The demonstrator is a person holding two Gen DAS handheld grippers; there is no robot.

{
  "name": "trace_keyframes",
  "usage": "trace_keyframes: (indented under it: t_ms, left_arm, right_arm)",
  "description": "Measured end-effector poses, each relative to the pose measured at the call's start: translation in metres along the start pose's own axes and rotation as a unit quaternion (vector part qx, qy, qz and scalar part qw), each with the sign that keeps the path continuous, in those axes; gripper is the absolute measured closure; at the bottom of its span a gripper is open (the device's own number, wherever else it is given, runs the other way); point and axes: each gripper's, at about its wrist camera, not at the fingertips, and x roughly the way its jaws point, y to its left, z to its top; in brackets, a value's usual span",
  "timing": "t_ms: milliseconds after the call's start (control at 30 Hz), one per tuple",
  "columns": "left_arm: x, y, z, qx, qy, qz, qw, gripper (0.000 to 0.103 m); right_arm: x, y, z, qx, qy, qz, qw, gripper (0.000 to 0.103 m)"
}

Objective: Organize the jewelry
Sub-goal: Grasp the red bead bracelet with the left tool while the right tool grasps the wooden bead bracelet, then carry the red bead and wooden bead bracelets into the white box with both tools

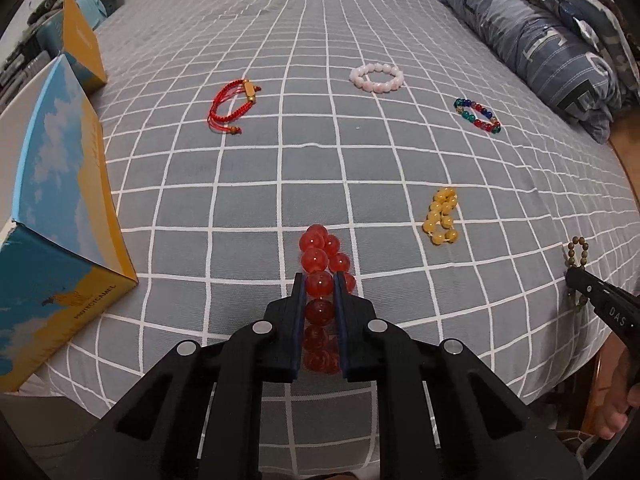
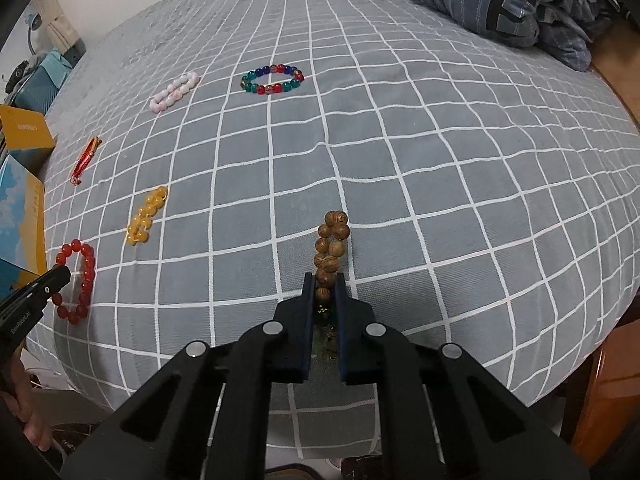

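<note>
Left wrist view, left to right: box [image 1: 60, 208] at the left edge, cord bracelet [image 1: 230, 106] upper left, and the left gripper [image 1: 318, 284] at bottom centre clenched on the red beads [image 1: 320, 264]. Pink [image 1: 376, 77], yellow [image 1: 440, 216] and multicoloured [image 1: 478, 115] bracelets lie right of centre on the bed [image 1: 240, 184]. Right wrist view: the right gripper [image 2: 325, 286], bottom centre, grasps the wooden beads [image 2: 332, 248].

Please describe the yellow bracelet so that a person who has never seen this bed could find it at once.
Start from the grey bedsheet with white grid lines. Near its front edge, the yellow bracelet lies between the red bead bracelet held in the left tongs and the wooden bead bracelet held in the right tongs. It alone is free, bunched up, with amber-yellow beads.
</note>
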Motion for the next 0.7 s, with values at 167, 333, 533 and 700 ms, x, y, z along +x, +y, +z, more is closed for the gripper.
trace_keyframes:
  t_ms: [167, 333, 533, 700]
  left_arm:
    - [-0.001, 0.000, 0.000, 0.000, -0.002, 0.000, 1.0000, 0.090]
    - [-0.003, 0.000, 0.001, -0.001, -0.005, -0.002, 1.0000, 0.090]
    - [-0.009, 0.000, 0.001, 0.001, -0.014, -0.004, 0.9999, 0.090]
    - [-0.018, -0.001, 0.002, 0.003, -0.028, -0.011, 0.9995, 0.090]
  right_arm:
    - [-0.006, -0.006, 0.000, 0.005, -0.004, -0.017, 1.000, 0.095]
    - [-0.010, -0.010, 0.000, 0.008, -0.012, -0.015, 1.000, 0.095]
    - [-0.017, -0.005, 0.002, 0.005, -0.032, -0.012, 0.999, 0.095]
    - [-0.025, 0.001, 0.003, 0.000, -0.054, -0.011, 0.998, 0.095]
